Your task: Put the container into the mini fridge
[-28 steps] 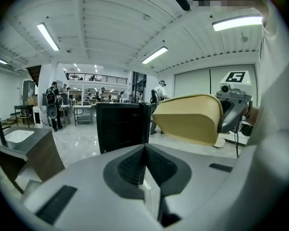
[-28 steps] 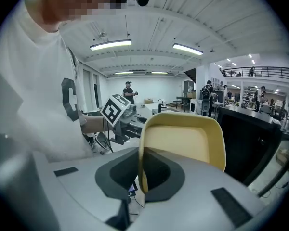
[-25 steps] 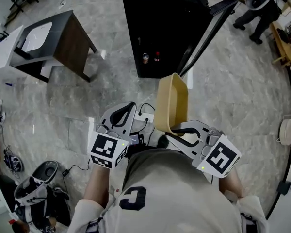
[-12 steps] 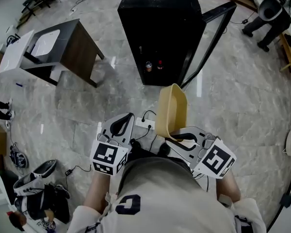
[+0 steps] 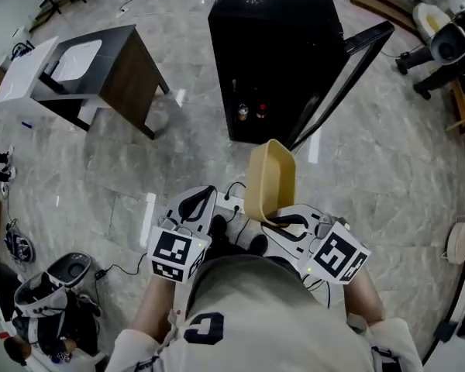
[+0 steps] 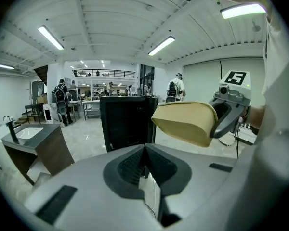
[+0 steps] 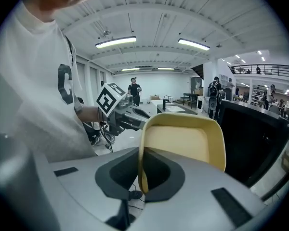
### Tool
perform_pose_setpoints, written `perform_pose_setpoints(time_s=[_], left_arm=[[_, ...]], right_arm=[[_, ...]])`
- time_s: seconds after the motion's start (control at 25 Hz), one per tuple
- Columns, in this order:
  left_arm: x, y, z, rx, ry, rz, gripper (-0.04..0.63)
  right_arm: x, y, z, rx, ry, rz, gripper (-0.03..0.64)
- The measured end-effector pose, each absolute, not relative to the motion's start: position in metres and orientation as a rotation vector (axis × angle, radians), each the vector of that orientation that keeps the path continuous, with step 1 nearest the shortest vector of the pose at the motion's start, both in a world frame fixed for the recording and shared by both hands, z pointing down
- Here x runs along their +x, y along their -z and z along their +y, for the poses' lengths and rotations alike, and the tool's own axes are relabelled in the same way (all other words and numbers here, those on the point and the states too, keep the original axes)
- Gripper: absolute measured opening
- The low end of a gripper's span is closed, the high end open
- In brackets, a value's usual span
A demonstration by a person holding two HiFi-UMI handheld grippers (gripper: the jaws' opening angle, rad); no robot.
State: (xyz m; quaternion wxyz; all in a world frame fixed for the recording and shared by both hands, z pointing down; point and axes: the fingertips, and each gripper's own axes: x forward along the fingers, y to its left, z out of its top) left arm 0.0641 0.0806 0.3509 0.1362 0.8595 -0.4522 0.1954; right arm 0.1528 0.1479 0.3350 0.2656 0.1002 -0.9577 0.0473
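Far on the left stands a dark counter [image 5: 108,64] with a white sink [image 5: 76,59] in it. My left gripper [image 5: 204,195] is near me, low in the head view. Its fingers [image 6: 145,154] are pressed together and hold nothing. Just to its right is the yellow container [image 5: 270,180]. It is up in the air, tipped on its edge, in front of the mini fridge [image 5: 275,49] and not in it. My right gripper [image 5: 283,222] holds it from below. Those fingers [image 7: 156,174] are clamped on the container's near rim. The black mini fridge is far from me, in the middle. Two small cans [image 5: 251,113] sit low inside it. Its door [image 5: 345,80] hangs open to the right.
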Motion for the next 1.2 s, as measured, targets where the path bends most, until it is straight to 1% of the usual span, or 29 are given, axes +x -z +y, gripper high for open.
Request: perform_pose_setpoints(time_s=[0.2, 0.4, 0.6, 0.84, 1.04, 1.2], left_arm=[[0.024, -0.355, 0.056, 2.483, -0.493, -1.298, 0.041], [-0.037, -0.352, 0.022, 2.424, -0.353, -1.318, 0.041], [-0.078, -0.364, -0.001, 2.453, -0.386, -1.282, 0.041], [-0.093, -0.376, -0.008, 2.471, -0.427, -1.16, 0.041], [-0.107, -0.368, -0.022, 2.447, -0.345, -1.151, 0.041], [-0.104, -0.369, -0.028, 2.493, -0.397, -1.157, 0.041]], right_arm=[[0.119, -0.345, 0.125, 0.288, -0.134, -2.509, 0.031], [0.071, -0.351, 0.1, 0.314, -0.16, -2.458, 0.031], [0.031, -0.363, 0.079, 0.338, -0.167, -2.39, 0.031], [0.014, -0.379, 0.064, 0.31, -0.1, -2.258, 0.031], [0.016, -0.399, 0.051, 0.293, -0.029, -2.149, 0.031], [0.019, -0.412, 0.044, 0.252, -0.014, -2.117, 0.031]])
